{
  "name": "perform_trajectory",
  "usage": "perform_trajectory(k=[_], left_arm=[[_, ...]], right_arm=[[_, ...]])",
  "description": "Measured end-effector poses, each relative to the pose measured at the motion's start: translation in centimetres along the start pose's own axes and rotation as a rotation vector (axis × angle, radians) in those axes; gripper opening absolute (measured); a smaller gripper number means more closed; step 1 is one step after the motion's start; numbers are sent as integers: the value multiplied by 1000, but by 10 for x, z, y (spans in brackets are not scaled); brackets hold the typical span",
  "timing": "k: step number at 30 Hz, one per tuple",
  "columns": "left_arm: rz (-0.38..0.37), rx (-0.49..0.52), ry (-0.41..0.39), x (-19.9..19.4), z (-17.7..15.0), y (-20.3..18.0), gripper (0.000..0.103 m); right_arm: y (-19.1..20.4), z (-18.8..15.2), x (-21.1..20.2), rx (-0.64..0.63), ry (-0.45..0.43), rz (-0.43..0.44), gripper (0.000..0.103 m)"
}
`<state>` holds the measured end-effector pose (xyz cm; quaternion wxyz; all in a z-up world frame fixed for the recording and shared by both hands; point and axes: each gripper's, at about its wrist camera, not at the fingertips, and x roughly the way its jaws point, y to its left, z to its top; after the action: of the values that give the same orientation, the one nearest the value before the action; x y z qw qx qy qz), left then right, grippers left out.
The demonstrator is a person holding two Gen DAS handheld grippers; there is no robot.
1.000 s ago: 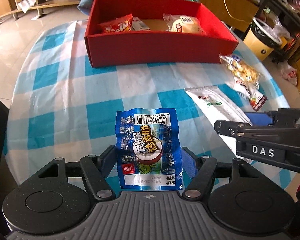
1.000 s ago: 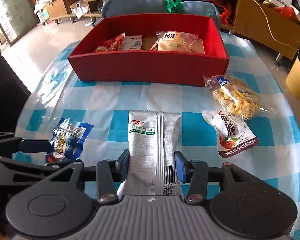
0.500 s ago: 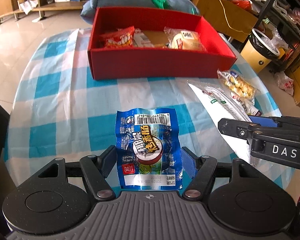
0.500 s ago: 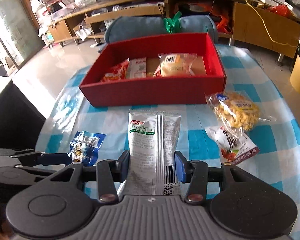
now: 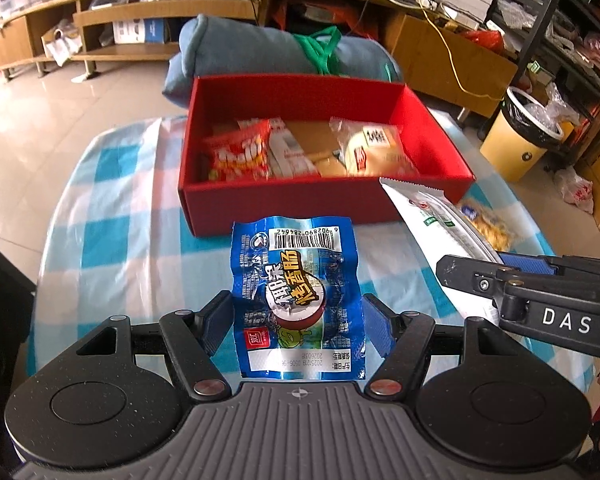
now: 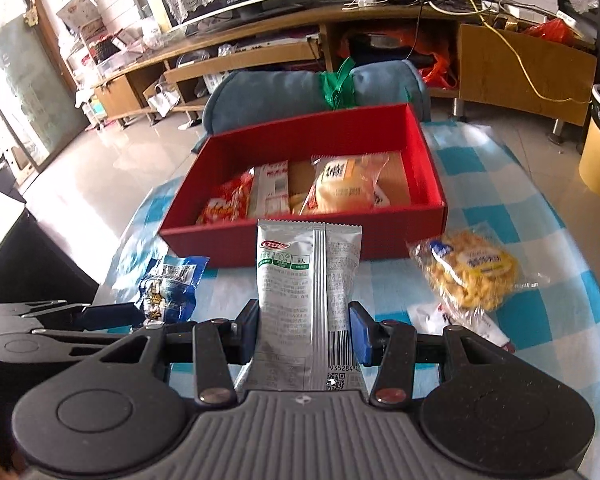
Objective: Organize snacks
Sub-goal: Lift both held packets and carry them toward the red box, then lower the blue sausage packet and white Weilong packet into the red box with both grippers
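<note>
My left gripper (image 5: 298,326) is shut on a blue sausage packet (image 5: 296,292), which stands up between the blue pads above the checked cloth. My right gripper (image 6: 306,330) is shut on a tall silver-white sachet (image 6: 300,280). Each gripper also shows in the other view: the right one (image 5: 500,276) with its sachet (image 5: 432,216) at the right, the left one (image 6: 112,314) with the blue packet (image 6: 172,284) at the left. Ahead of both lies the red box (image 5: 284,208) (image 6: 380,242), holding a red snack bag (image 5: 240,156), a white pack and a bread bun (image 6: 344,184).
A yellow crisps bag (image 6: 468,272) and a white-and-red pouch (image 6: 476,324) lie on the blue-checked tablecloth (image 6: 560,320) right of the box. A grey-blue rolled bundle (image 5: 260,52) sits behind the box. A yellow bin (image 5: 516,140) stands on the floor at the right.
Both grippers have risen with their packets and tipped up toward the red box, so its inside and the room behind now show more. Neither grip has changed.
</note>
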<state>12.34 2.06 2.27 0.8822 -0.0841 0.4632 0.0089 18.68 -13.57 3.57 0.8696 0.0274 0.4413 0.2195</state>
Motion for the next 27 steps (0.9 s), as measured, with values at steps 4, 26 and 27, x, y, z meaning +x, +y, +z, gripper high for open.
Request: perform_trajectory(k=[4, 26, 27], left_arm=[[0, 0, -6, 3, 10, 0, 75], [51, 34, -96, 19, 78, -10, 75], [54, 36, -96, 20, 80, -10, 75]], right_arm=[[2, 12, 1, -7, -25, 7, 41], [-14, 71, 14, 9, -103, -7, 41], [-14, 74, 15, 8, -106, -8, 41]])
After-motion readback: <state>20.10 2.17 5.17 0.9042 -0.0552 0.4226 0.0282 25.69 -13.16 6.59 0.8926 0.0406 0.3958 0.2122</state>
